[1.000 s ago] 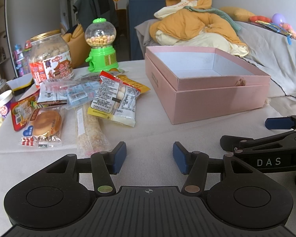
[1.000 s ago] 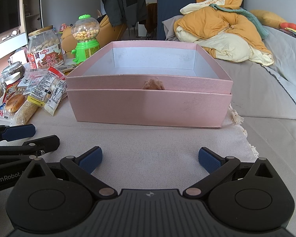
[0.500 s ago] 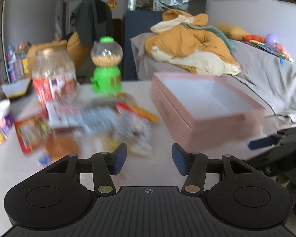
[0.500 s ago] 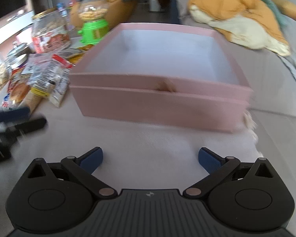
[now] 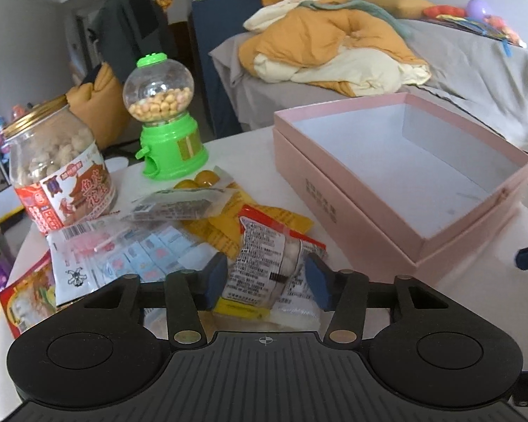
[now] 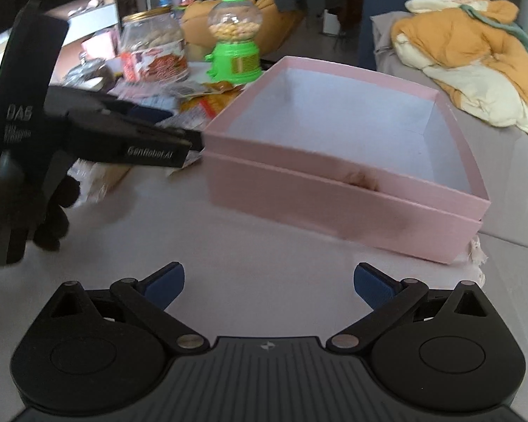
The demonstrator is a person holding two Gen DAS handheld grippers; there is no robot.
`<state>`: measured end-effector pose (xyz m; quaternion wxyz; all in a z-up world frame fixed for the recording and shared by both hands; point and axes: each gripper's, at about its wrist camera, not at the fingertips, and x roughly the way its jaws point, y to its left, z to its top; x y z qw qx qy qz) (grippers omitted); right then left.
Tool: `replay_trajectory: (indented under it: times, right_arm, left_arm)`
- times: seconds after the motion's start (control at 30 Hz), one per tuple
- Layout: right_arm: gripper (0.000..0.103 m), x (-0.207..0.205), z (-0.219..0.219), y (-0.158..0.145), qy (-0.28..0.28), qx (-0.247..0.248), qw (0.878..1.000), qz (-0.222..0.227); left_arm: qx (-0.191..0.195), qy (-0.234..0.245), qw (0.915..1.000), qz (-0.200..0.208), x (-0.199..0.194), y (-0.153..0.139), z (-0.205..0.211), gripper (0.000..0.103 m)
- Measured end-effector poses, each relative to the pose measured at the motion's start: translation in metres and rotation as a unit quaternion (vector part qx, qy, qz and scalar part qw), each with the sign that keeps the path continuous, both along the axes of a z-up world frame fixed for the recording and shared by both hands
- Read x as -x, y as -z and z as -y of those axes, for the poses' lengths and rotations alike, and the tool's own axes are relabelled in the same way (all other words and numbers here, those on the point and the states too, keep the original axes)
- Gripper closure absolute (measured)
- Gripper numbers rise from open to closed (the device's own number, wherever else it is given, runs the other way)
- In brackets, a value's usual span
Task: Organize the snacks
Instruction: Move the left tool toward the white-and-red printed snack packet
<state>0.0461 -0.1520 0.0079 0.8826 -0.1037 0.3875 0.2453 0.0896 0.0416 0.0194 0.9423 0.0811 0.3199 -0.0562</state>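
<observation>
Snack packets lie heaped on the white table (image 5: pixel 264 154), left of one open pink box (image 5: pixel 397 190). One clear packet with a red top edge and black print (image 5: pixel 274 263) sits directly between the blue pads of the left gripper (image 5: pixel 265 279). Its long axis runs near to far, along the fingers. The jaws are closing around it, though the pads do not yet appear to press it. The right gripper (image 6: pixel 269 281) is held further right, near the box, its fingers wide apart over bare table and holding nothing. About seven packets are counted, though overlap makes this uncertain. Behind them are seen one gold-lidded jar (image 5: pixel 58 172) and one green candy dispenser (image 5: pixel 165 119).
</observation>
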Motion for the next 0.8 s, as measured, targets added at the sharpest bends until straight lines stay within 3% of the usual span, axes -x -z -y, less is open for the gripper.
replay_trajectory:
  times: [0.07, 0.13, 0.3, 0.5, 0.63, 0.77, 0.8]
  right_arm:
    - [0.0, -0.001, -0.006, -0.001, -0.007, 0.0, 1.0, 0.0]
    - [0.0, -0.003, -0.015, -0.002, -0.01, -0.002, 1.0, -0.005]
    - [0.0, 0.008, -0.033, -0.014, -0.035, -0.002, 0.999, 0.012]
    - [0.0, 0.019, -0.036, -0.007, -0.04, 0.019, 0.999, 0.022]
    - [0.0, 0.02, -0.03, -0.002, -0.025, 0.027, 0.999, 0.032]
    - [0.0, 0.013, -0.013, -0.002, 0.001, 0.012, 1.0, 0.027]
    - [0.0, 0.013, -0.008, -0.003, 0.006, 0.005, 1.0, 0.025]
  left_arm:
    - [-0.004, 0.004, 1.0, 0.006, 0.002, 0.002, 0.0, 0.061]
    - [0.025, 0.027, 0.9992, -0.014, 0.004, 0.001, 0.0, 0.065]
    - [0.008, 0.035, 0.9992, -0.014, -0.002, 0.003, 0.009, 0.064]
    - [0.102, 0.023, 0.9931, -0.053, -0.028, 0.004, -0.007, 0.064]
    - [0.097, 0.031, 0.9934, -0.052, -0.023, 0.006, -0.019, 0.065]
    - [0.035, 0.016, 0.9989, -0.028, -0.006, 0.002, -0.025, 0.068]
    - [0.038, 0.015, 0.9987, -0.03, -0.003, 0.001, -0.029, 0.068]
